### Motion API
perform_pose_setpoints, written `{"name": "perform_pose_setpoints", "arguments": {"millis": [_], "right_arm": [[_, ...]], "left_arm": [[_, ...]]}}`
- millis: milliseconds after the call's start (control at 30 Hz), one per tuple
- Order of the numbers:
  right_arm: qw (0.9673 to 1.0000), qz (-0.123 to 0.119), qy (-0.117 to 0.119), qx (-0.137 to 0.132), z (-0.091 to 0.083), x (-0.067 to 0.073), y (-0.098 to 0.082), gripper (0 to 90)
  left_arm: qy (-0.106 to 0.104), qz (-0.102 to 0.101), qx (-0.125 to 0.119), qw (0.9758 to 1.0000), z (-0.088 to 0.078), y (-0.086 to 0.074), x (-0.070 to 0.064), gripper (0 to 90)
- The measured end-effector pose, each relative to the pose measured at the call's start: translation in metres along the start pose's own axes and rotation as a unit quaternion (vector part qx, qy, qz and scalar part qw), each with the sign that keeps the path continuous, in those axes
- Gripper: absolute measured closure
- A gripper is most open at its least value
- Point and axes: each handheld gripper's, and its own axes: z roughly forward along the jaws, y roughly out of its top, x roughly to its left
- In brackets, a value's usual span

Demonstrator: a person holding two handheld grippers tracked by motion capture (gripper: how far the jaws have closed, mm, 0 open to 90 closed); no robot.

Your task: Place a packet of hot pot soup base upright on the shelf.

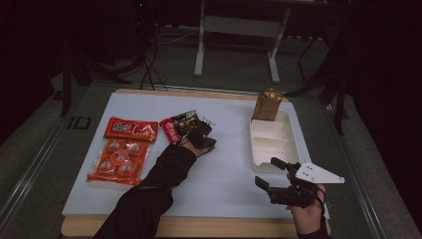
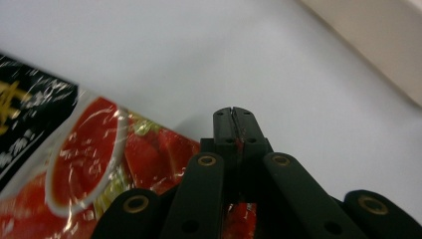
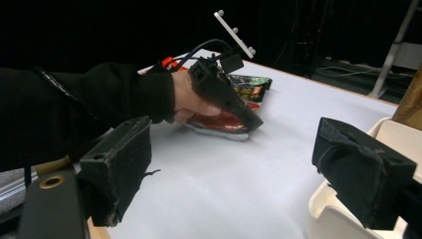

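1. As we look down from the high view, the left gripper (image 1: pixel 205 130) sits on the near right edge of a red-and-black snack packet (image 1: pixel 178 126) that lies flat on the white board (image 1: pixel 224 174), left of centre.
2. From the left gripper view we see its two black jaws pressed together at the tips, with a sliver of the red wrapper (image 2: pixel 89 164) caught between them lower down, so we read them as clenched on the packet's edge.
3. That packet shows a red bowl-like picture and dark lettering; we cannot read the words.
4. From the right gripper view we see the left hand (image 3: pixel 191 102), in a black sleeve, gripping the left gripper's handle, the nose angled down onto the packet (image 3: pixel 234 119).
5. Our right gripper (image 1: pixel 278 179) hovers over the near right part of the board, just before the white divided tray (image 1: pixel 256 149).
6. Its padded jaws stand wide apart in its own view, released, with nothing between them.
7. A brown foil pouch (image 1: pixel 267 104) stands upright at the tray's far end.
8. Left of the held packet lie a flat orange-red packet (image 1: pixel 131 129) and, nearer to us, a clear bag of round orange-wrapped sweets (image 1: pixel 118 160), touching one another.
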Motion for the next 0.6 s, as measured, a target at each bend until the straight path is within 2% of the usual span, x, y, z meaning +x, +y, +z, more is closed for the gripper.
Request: {"name": "perform_pose_setpoints", "arguments": {"millis": [200, 367, 467, 533, 600], "right_arm": [[1.0, -0.001, 0.003, 0.003, 0.002, 0.002, 0.0, 15.4], [1.0, -0.001, 0.006, 0.004, 0.003, 0.003, 0.0, 15.4], [1.0, -0.004, 0.006, 0.004, 0.003, 0.004, 0.0, 15.4], [1.0, -0.004, 0.006, 0.004, 0.004, 0.004, 0.0, 15.4], [1.0, -0.004, 0.005, 0.004, 0.004, 0.004, 0.0, 15.4]], "left_arm": [[-0.001, 0.005, 0.008, 1.0, -0.009, -0.009, -0.003, 90.0], [0.001, -0.001, 0.007, 1.0, -0.017, -0.015, -0.001, 90.0], [0.016, -0.005, 0.011, 0.9998, -0.024, -0.02, 0.006, 90.0], [0.005, -0.018, 0.006, 0.9998, -0.028, -0.026, 0.011, 90.0], [0.003, -0.018, -0.003, 0.9998, -0.031, -0.029, 0.011, 90.0]]}}
